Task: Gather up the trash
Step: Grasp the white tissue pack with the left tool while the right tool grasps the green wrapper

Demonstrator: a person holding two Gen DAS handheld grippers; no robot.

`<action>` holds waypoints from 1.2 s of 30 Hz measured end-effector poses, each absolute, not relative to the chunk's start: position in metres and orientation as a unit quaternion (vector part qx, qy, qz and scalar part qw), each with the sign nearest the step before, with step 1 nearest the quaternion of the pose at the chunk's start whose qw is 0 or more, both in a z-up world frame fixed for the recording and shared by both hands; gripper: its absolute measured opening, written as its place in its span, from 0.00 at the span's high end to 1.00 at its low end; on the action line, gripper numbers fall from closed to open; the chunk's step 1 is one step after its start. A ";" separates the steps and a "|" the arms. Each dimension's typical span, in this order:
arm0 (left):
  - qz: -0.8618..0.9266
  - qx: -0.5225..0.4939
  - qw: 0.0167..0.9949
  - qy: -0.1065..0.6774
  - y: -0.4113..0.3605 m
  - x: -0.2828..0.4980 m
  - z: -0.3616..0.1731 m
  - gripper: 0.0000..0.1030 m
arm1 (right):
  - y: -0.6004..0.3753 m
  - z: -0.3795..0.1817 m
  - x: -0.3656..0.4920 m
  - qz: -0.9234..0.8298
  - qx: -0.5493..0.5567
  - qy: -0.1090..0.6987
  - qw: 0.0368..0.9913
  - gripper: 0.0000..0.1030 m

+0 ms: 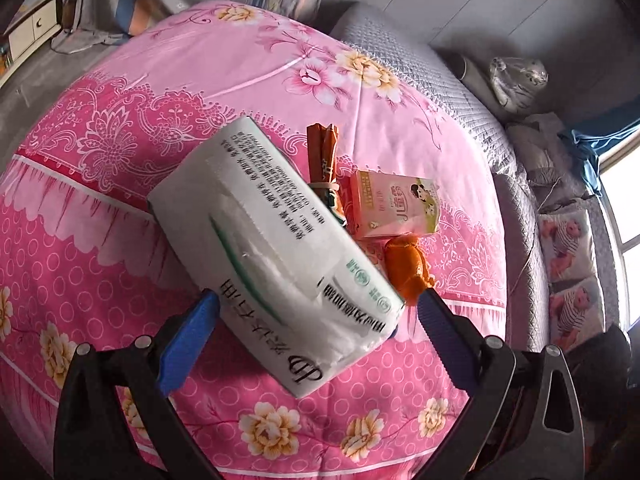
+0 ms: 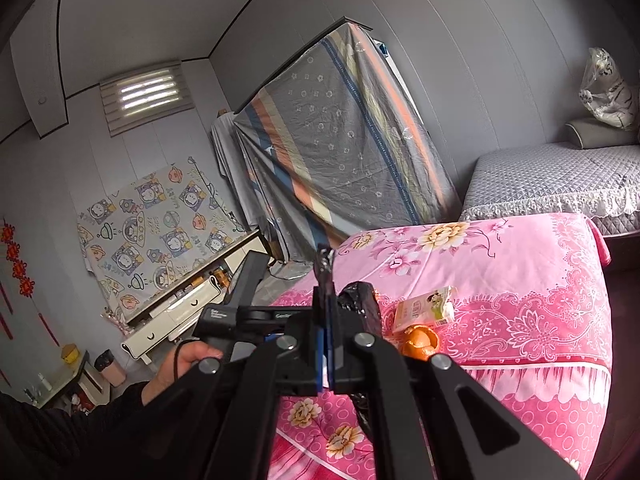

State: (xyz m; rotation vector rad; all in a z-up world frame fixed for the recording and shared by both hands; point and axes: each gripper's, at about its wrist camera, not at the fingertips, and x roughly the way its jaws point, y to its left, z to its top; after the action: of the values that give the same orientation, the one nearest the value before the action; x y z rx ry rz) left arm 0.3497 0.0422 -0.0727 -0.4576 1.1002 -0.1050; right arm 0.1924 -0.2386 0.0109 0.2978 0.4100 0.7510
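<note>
In the left wrist view my left gripper [image 1: 316, 316] is open, its blue pads either side of a white tissue pack [image 1: 276, 248] that lies on the pink floral bedspread [image 1: 120, 152]. Behind the pack lie an orange wrapper [image 1: 324, 160], a pink milk carton [image 1: 394, 204] and orange peel [image 1: 408, 268]. In the right wrist view my right gripper [image 2: 325, 280] is shut on the edge of a black trash bag [image 2: 360, 304], held above the bed. The carton [image 2: 424, 308] and the peel [image 2: 420, 342] lie just right of the bag.
A grey quilted sofa [image 2: 552, 176] with a wrapped toy tiger [image 2: 608, 92] stands beyond the bed. A sheet-covered wardrobe [image 2: 340, 144] and a white drawer unit [image 2: 188, 308] are to the left. The left gripper's handle and the hand holding it [image 2: 184, 360] sit left of my right gripper.
</note>
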 end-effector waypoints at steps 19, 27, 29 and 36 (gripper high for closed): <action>0.024 -0.093 0.830 0.549 0.026 0.388 -0.098 0.07 | -0.247 0.006 0.185 0.362 0.156 0.203 0.896 0.99; 0.001 -0.109 0.866 0.488 0.032 0.363 -0.097 0.22 | -0.231 0.018 0.169 0.358 0.135 0.203 0.901 0.99; -0.009 -0.121 0.875 0.468 0.036 0.351 -0.090 0.31 | -0.229 0.022 0.163 0.355 0.128 0.204 0.903 0.99; -0.064 -0.168 0.888 0.423 0.066 0.312 -0.070 0.62 | -0.220 0.032 0.143 0.345 0.108 0.199 0.911 0.99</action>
State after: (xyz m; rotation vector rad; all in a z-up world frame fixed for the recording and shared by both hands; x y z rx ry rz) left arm 0.3118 0.0658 -0.0705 -0.3496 0.8795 -0.1324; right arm 0.1425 -0.2202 0.0322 0.2218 0.4099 0.7105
